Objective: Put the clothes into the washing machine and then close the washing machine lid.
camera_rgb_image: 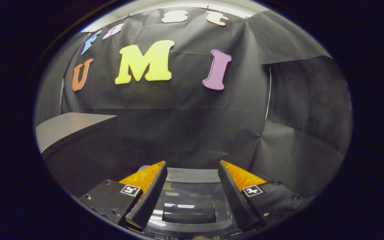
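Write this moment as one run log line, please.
gripper: open, holding nothing | washing machine lid: glossy, below and between the fingers | clothes: none between the fingers | beyond: booth wall

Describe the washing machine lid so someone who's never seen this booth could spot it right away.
Start at the black cloth wall and look down to its foot. There, between the open, empty tongs, lies the dark glossy washing machine lid. Unlike the matte cloth and the pale grey ledge further off, it mirrors bright light streaks.
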